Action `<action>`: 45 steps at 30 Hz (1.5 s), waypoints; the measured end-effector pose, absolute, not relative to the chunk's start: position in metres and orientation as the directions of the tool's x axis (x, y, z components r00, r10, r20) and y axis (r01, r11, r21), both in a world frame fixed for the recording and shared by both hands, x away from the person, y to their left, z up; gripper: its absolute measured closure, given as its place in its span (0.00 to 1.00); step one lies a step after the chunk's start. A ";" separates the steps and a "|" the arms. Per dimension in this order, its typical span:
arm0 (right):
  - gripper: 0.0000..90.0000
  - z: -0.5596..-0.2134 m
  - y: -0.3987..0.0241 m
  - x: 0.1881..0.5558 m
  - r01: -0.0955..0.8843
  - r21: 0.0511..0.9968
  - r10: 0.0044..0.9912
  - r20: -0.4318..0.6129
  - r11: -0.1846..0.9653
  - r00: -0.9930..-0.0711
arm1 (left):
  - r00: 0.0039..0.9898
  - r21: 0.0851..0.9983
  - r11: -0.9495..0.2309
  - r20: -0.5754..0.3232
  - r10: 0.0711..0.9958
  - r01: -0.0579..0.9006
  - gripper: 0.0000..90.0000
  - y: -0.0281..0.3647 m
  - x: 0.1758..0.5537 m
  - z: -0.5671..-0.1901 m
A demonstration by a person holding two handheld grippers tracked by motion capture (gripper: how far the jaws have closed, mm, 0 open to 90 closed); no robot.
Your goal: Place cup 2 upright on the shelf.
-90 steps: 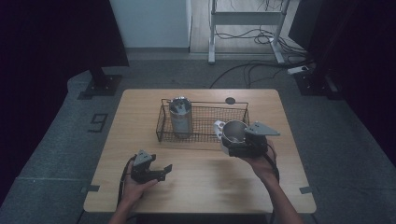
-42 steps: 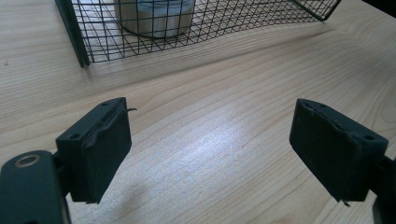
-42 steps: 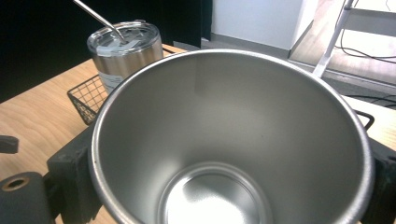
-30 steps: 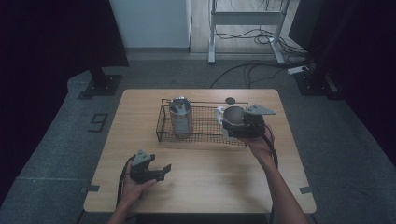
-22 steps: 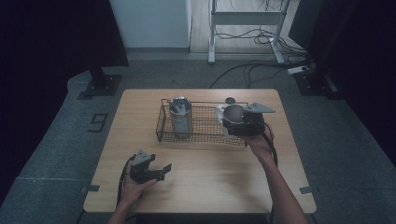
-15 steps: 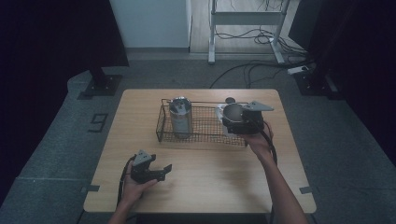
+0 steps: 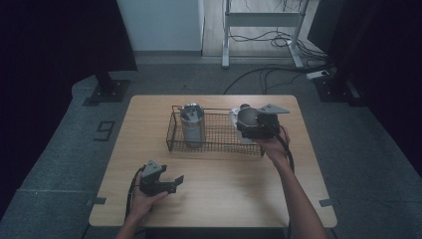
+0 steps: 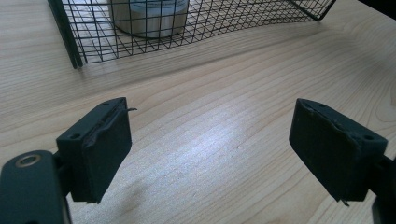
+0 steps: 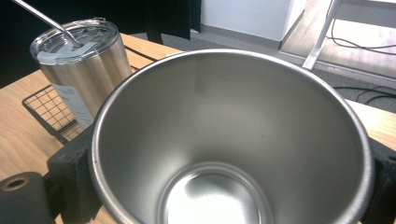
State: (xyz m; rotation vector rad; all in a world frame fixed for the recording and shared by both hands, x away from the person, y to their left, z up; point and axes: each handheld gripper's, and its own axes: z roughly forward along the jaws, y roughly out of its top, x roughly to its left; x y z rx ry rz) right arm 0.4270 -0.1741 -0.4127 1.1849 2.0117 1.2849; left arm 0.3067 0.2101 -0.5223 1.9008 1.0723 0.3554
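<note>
Your right gripper (image 7: 249, 128) holds an open stainless steel cup (image 9: 229, 140), its two black jaws pressed against the cup's outer wall on either side. In the right gripper view you look straight down into the cup's shiny, empty inside. The cup hangs at the right end of the black wire mesh basket (image 7: 219, 137), at or just above its rim. Beyond your right gripper and to its left, a second stainless steel tumbler with a clear lid and a metal straw (image 9: 81, 63) stands upright inside the basket.

Your left gripper (image 7: 161, 181) rests low over the light wooden table (image 7: 224, 199), near its front edge and well apart from the basket. In the left gripper view its black padded jaws stand wide apart with bare wood between them, holding nothing. Ahead of those jaws sits the basket's near wall.
</note>
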 end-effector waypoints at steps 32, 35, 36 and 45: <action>0.07 -0.433 -0.173 0.461 0.449 0.872 0.872 0.058 0.192 -0.486 | 0.589 0.812 -0.227 -0.170 0.790 0.538 0.15 0.210 0.306 -0.522; 0.07 -0.437 -0.171 0.463 0.461 0.865 0.872 0.058 0.199 -0.485 | 0.589 0.813 -0.227 -0.168 0.790 0.536 0.15 0.210 0.306 -0.522; 0.07 -0.437 -0.171 0.463 0.461 0.865 0.872 0.058 0.199 -0.485 | 0.589 0.813 -0.227 -0.168 0.790 0.536 0.15 0.210 0.306 -0.522; 0.07 -0.448 -0.168 0.466 0.475 0.856 0.871 0.064 0.203 -0.487 | 0.592 0.812 -0.231 -0.166 0.789 0.535 0.15 0.211 0.306 -0.522</action>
